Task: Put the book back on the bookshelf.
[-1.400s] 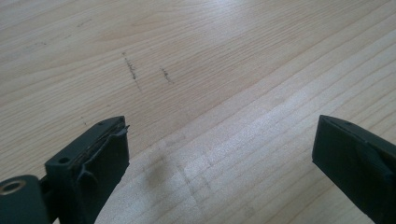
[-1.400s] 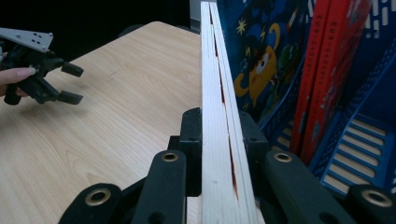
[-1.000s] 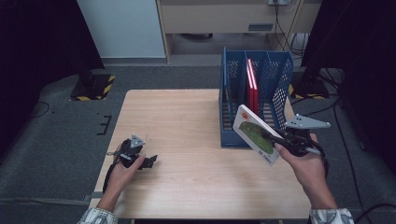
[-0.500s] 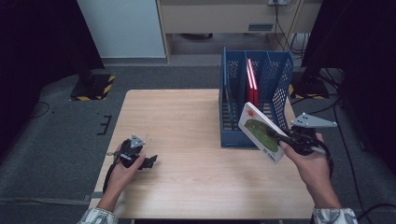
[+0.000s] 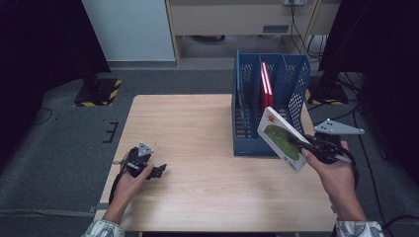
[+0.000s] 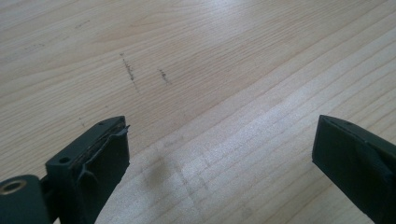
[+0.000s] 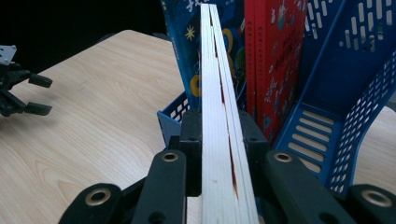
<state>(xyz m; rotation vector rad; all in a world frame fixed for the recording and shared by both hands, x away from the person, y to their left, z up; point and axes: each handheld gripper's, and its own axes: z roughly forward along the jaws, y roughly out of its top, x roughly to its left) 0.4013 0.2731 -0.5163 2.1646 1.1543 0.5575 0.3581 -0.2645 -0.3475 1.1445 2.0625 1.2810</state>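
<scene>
A thin white book with a green picture [image 5: 279,139] is tilted in the air in front of the blue file rack [image 5: 295,106], held at its lower right edge by my right gripper [image 5: 302,146], which is shut on it. In the right gripper view the book's pale page edge [image 7: 218,116] runs up between the two black jaws, pointing at the rack [image 7: 355,130]. A red book [image 5: 267,81] and a blue one [image 7: 184,56] stand in the rack. My left gripper [image 5: 159,171] rests low at the table's left front, open, with bare wood between its fingertips [image 6: 100,154].
The wooden table [image 5: 197,133] has a wide bare stretch between the two hands. The rack stands at the right rear of the table. Beyond the far edge is dark floor, with a white panel [image 5: 131,29] and black stands.
The right hand has carried the book slightly up and toward the rack, tilting it more upright. The left hand and its gripper have not moved.
</scene>
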